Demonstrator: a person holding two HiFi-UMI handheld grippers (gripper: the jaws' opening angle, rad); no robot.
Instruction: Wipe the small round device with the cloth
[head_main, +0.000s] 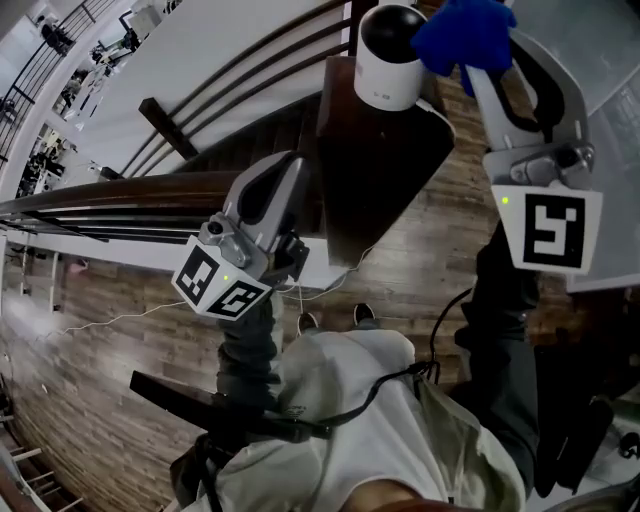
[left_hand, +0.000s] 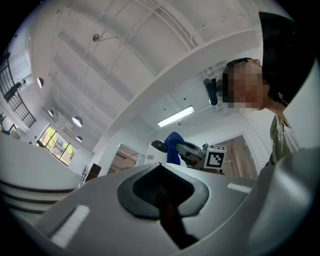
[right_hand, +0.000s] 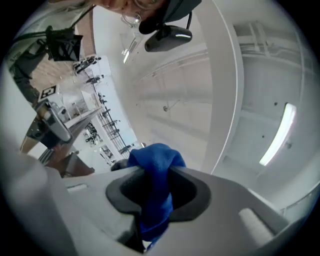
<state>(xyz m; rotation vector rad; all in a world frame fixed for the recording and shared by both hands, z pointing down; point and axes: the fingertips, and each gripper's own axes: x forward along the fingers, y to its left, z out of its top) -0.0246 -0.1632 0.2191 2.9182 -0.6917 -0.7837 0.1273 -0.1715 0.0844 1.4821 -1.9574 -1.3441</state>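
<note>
The small round device (head_main: 389, 58), a white cylinder with a glossy black top, stands on a dark wooden post cap (head_main: 385, 160) at the top of the head view. My right gripper (head_main: 480, 52) is shut on a bunched blue cloth (head_main: 462, 33), which is against the device's right upper side. In the right gripper view the cloth (right_hand: 154, 182) fills the gap between the jaws. My left gripper (head_main: 288, 165) hangs lower left of the device, shut and holding nothing. From the left gripper view, the device (left_hand: 158, 147) and cloth (left_hand: 173, 146) show far off beyond the left gripper (left_hand: 162, 187).
A dark wooden handrail (head_main: 110, 195) runs left from the post, with curved rails (head_main: 240, 85) behind it. Far below lies a wood plank floor (head_main: 90, 340). A thin white cable (head_main: 330, 280) hangs near the left gripper. The person's light shirt (head_main: 360, 420) fills the bottom.
</note>
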